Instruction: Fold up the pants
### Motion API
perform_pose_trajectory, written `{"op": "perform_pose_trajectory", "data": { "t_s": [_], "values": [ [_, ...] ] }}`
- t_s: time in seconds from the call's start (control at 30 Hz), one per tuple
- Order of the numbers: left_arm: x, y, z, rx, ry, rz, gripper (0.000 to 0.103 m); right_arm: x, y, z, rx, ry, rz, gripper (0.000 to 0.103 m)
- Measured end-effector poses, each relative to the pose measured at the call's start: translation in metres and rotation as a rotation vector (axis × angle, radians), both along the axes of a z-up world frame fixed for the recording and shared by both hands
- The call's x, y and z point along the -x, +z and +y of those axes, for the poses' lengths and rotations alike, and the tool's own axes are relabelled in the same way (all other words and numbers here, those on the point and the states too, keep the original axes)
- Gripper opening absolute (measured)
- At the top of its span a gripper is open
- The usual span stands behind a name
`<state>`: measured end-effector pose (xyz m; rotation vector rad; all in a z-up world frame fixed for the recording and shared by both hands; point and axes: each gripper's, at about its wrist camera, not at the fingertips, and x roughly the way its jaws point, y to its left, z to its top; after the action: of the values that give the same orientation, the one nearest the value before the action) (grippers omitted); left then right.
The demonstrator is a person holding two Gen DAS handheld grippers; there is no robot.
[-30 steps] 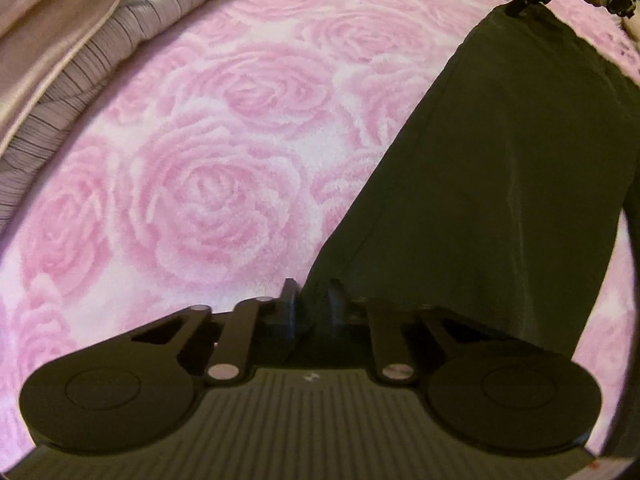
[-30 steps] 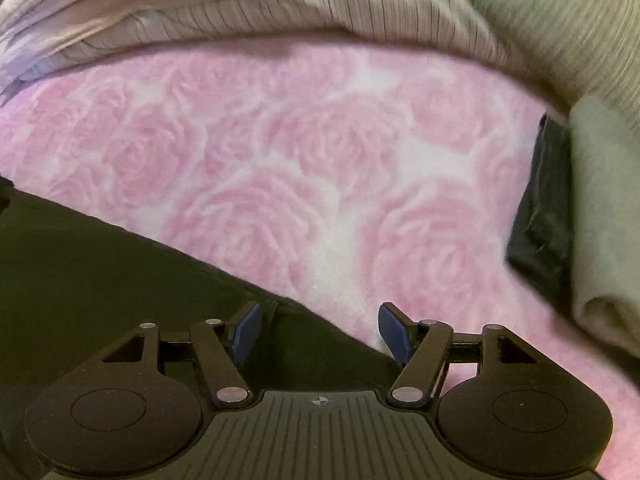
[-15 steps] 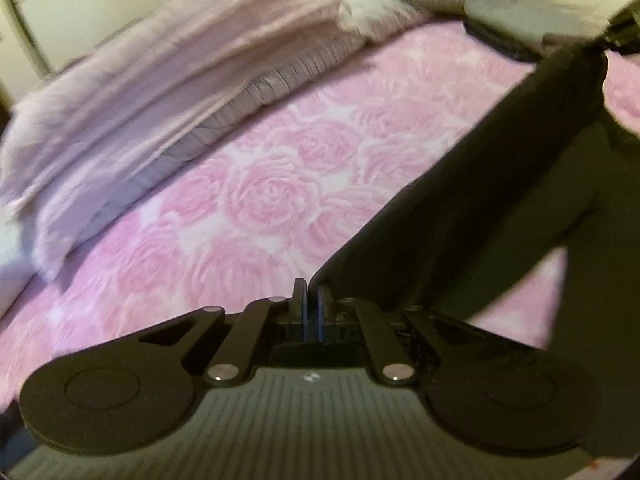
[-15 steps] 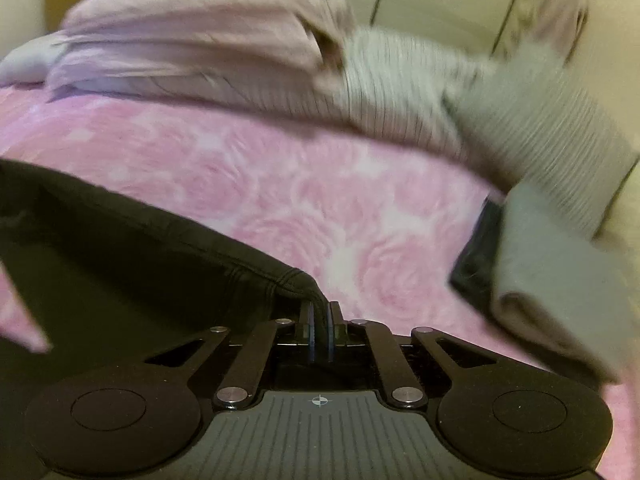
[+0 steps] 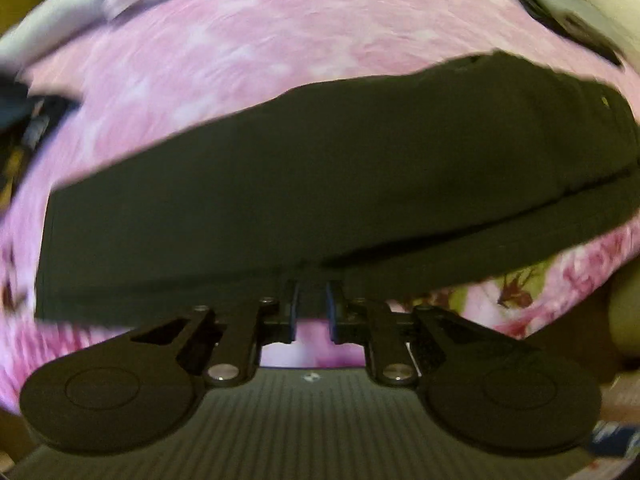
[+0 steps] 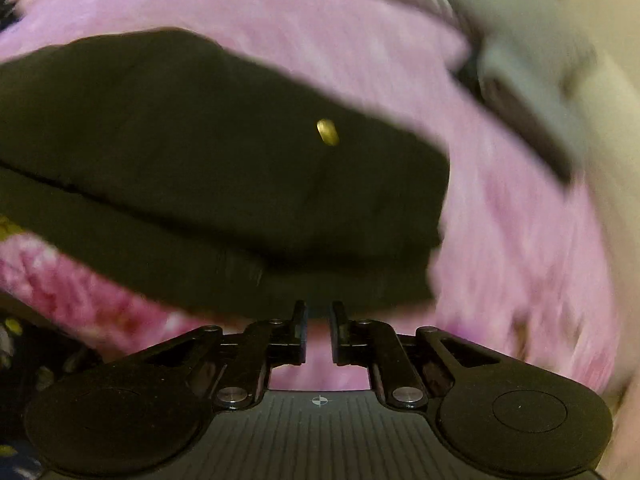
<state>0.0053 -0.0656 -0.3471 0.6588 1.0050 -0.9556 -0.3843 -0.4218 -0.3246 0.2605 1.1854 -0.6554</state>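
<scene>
The dark olive pants (image 5: pixel 320 168) lie doubled over in a long band across the pink rose bedspread (image 5: pixel 240 40). Their near folded edge runs just beyond the tips of my left gripper (image 5: pixel 313 286). Its jaws are opening, a narrow gap shows between the blue pads, and they do not press on the cloth. In the right wrist view the pants (image 6: pixel 180 140) show a brass button (image 6: pixel 327 132) near the waist end. My right gripper (image 6: pixel 319 306) sits at their near edge. Its jaws are opening too, with pink bedspread (image 6: pixel 520 220) showing between them.
A folded grey garment on a dark one (image 6: pixel 532 92) lies at the right side of the bed, also seen as a blurred pale pile (image 5: pixel 568 20) at the top right. The bed's near edge with a darker floral cover (image 5: pixel 520 292) is close below the pants.
Both grippers, shut on the pants' edge half a second ago, swept across the bed and laid it over. Their jaws now stand slightly apart and the pants lie folded.
</scene>
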Motion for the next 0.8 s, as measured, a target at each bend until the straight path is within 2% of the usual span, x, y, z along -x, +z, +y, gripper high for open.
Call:
{"op": "perform_pose_trajectory", "data": {
  "t_s": [0.03,0.1,0.13,0.2,0.3,0.33,0.43,0.53,0.7,0.8],
  "values": [
    [-0.005,0.002,0.007,0.019,0.058,0.026,0.02,0.008,0.003,-0.007,-0.062,-0.107,-0.079,0.014],
    [-0.02,0.007,0.023,0.072,0.191,0.078,0.025,0.026,0.009,-0.025,-0.173,-0.323,-0.261,0.04],
    [-0.027,0.008,0.028,0.096,0.253,0.101,0.025,0.032,0.011,-0.034,-0.204,-0.408,-0.346,0.044],
    [-0.042,0.009,0.04,0.142,0.367,0.153,0.026,0.047,0.01,-0.053,-0.282,-0.576,-0.532,0.045],
    [-0.062,0.005,0.05,0.192,0.482,0.216,0.026,0.056,-0.005,-0.079,-0.373,-0.759,-0.717,0.045],
    [-0.068,0.003,0.052,0.205,0.51,0.24,0.026,0.058,-0.011,-0.087,-0.39,-0.802,-0.751,0.045],
    [-0.085,-0.009,0.069,0.267,0.635,0.314,0.026,0.056,-0.034,-0.107,-0.458,-0.908,-0.808,0.045],
    [-0.102,-0.021,0.084,0.333,0.785,0.388,0.028,0.054,-0.047,-0.114,-0.464,-0.963,-0.786,0.045],
    [-0.133,-0.037,0.111,0.407,0.976,0.399,0.029,0.05,-0.055,-0.115,-0.46,-0.975,-0.805,0.045],
    [-0.151,-0.047,0.116,0.418,1.037,0.384,0.028,0.054,-0.063,-0.118,-0.467,-0.999,-0.825,0.045]
  ]
}}
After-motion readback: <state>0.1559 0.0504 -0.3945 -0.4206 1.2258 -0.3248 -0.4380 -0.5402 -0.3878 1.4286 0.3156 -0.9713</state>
